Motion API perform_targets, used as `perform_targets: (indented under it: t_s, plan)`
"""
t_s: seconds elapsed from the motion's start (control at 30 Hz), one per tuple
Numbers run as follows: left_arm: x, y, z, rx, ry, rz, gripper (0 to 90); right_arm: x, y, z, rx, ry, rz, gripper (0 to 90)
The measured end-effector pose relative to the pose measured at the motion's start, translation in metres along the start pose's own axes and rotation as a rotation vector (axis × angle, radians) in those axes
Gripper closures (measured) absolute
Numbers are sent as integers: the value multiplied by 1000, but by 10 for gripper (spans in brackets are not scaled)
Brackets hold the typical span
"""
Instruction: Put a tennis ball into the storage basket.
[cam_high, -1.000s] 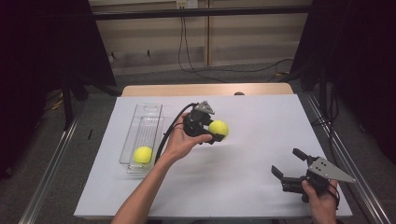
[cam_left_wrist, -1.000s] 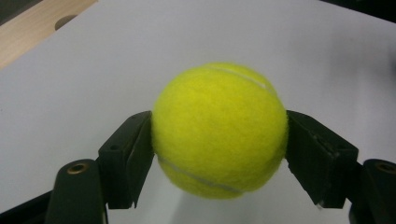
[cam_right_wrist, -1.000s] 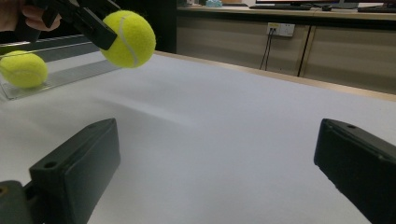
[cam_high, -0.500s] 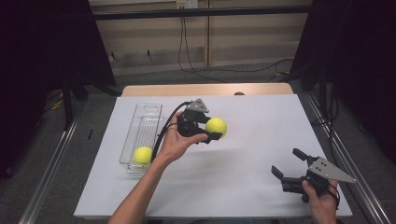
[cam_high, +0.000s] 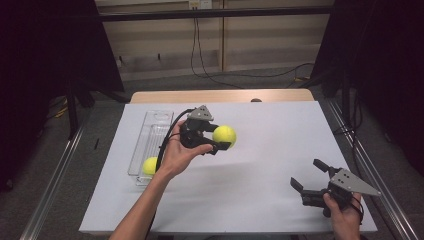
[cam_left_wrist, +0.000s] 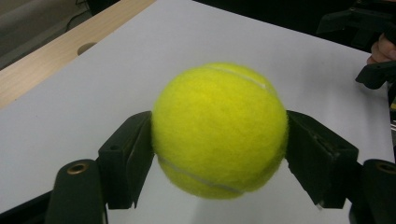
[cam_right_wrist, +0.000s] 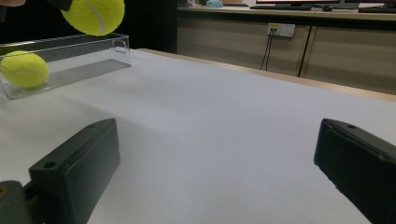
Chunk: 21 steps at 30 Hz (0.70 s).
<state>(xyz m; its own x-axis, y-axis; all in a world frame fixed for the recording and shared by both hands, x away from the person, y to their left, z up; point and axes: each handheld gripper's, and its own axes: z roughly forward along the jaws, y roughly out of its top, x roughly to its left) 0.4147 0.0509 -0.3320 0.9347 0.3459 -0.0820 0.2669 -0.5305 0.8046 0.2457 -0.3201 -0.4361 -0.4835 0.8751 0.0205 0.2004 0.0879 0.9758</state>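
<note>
In the high view the left tool (cam_high: 216, 142) has lifted the fuzzy yellow tennis ball (cam_high: 224, 135) up off the white surface (cam_high: 270, 150), beside the clear plastic tray (cam_high: 150, 137) holding a second yellow tennis ball (cam_high: 149, 165), probably bound there too. The left gripper view shows both jaws pinching the ball. In the right gripper view the right tool (cam_right_wrist: 215, 163) stays spread wide and empty above the surface.

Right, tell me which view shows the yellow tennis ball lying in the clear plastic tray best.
The right gripper view: the yellow tennis ball sits unobstructed at the clear plastic tray's near end. In the high view the ball is partly hidden by the person's left wrist.
</note>
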Motion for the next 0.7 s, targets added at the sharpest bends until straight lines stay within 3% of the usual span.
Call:
perform_targets:
  t_s: [0.3,0.7]
  plan:
    - [-3,-4,-16,-25,11,0,270,0,0,0,-4,0,0,0]
    - [1,-18,-41,-66,46,-28,270,1,0,1,0,-1,3,0]
